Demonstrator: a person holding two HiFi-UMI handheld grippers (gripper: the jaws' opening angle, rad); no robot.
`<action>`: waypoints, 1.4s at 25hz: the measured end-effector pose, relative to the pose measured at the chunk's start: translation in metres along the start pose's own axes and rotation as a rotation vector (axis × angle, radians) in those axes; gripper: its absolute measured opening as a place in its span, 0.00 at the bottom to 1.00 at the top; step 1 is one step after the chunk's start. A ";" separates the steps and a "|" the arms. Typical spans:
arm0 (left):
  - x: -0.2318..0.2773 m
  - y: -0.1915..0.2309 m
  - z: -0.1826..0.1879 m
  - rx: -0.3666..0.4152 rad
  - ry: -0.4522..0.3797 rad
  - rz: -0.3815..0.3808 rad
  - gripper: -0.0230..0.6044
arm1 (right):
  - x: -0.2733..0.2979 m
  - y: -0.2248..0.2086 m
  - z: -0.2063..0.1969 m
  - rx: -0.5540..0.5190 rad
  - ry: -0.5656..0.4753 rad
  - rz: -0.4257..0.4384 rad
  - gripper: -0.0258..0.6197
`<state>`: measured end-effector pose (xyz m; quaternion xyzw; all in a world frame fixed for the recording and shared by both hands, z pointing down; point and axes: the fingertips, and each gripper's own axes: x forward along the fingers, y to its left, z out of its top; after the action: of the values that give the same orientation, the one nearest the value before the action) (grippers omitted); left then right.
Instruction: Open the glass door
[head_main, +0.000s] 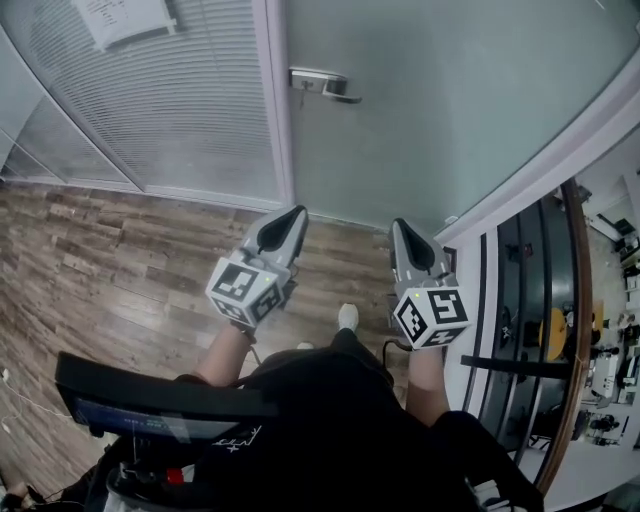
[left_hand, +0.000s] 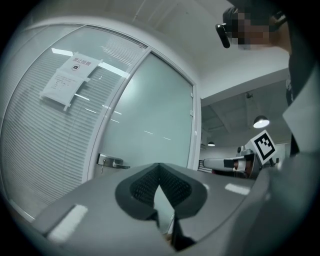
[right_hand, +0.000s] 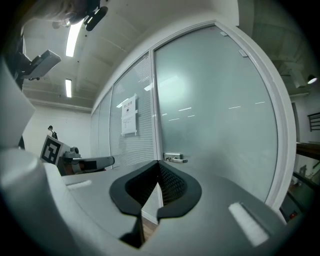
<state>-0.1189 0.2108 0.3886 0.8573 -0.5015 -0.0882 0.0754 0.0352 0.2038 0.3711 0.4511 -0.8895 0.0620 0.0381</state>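
The frosted glass door stands closed ahead, in a white frame. Its metal lever handle sits at the door's left edge and also shows in the left gripper view and the right gripper view. My left gripper is held out level, short of the door and below the handle, shut with nothing in it. My right gripper is beside it on the right, also shut and empty. Neither one touches the handle or the door.
A glass wall with blinds and a paper notice stands left of the door. Wood floor lies below. A white curved frame and dark railings are at the right. My shoe points at the door.
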 end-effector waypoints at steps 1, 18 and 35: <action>0.003 0.002 -0.001 0.002 0.002 0.003 0.04 | 0.004 -0.003 0.002 0.005 -0.012 0.004 0.04; 0.101 0.039 0.017 0.031 -0.037 0.155 0.04 | 0.101 -0.075 0.016 -0.039 0.031 0.161 0.04; 0.143 0.045 0.009 0.073 -0.011 0.310 0.04 | 0.159 -0.109 0.001 -0.081 0.089 0.337 0.04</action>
<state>-0.0904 0.0634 0.3787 0.7714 -0.6311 -0.0616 0.0541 0.0291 0.0132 0.3984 0.2904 -0.9518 0.0517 0.0847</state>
